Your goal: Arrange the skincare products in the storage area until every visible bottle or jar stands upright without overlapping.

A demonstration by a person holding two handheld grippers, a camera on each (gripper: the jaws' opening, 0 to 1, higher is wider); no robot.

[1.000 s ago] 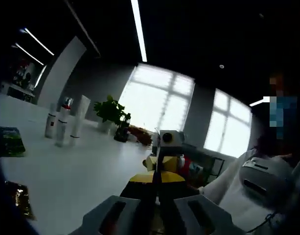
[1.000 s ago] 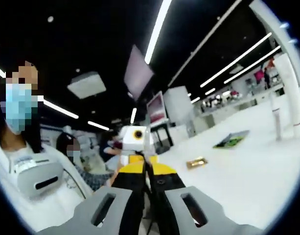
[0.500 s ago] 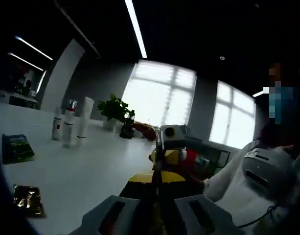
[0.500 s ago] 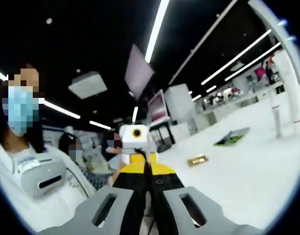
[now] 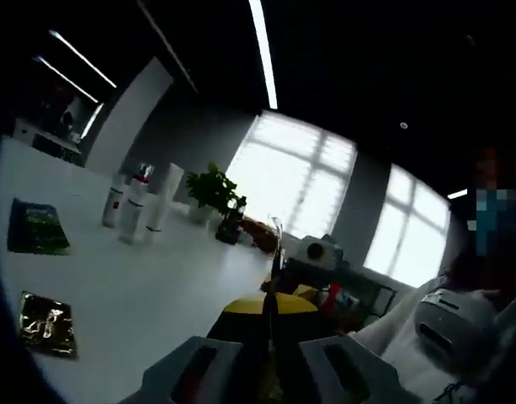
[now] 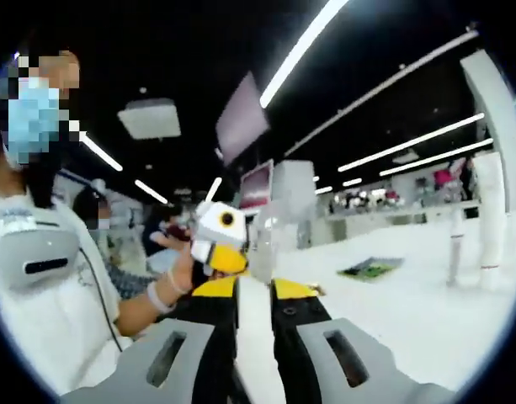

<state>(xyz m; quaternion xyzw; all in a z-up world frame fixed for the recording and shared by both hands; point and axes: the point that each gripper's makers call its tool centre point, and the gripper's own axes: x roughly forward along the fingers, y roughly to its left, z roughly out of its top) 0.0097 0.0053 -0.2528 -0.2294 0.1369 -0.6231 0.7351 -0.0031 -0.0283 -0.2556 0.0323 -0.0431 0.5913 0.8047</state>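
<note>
**Both claws held up off the table, bottles standing at its far side**

On the long white table (image 5: 148,286) in the left gripper view, the largest thing near the camera is the left gripper (image 5: 270,370) itself, its two yellow-and-black jaws pressed together with no gap and nothing between them. Beyond its tips the other gripper (image 5: 312,252) crosses in from the right. A person in a white top (image 6: 39,278) stands at the edge of the right gripper view, one hand (image 6: 178,273) wrapped round the handle of the left gripper there.

The right gripper (image 6: 253,337) has its jaws parted, a clear strip of table showing between them, and it grasps nothing.

The skincare bottles (image 5: 140,202) stand upright in a close group at the far left of the table in the left gripper view, well apart from both claws; a potted plant (image 5: 211,189) sits further along. In the right gripper view two tall white bottles (image 6: 472,252) stand upright at the right edge.

A green packet (image 5: 34,227) lies flat nearer the camera, and a small dark foil sachet (image 5: 47,324) lies closest.
</note>
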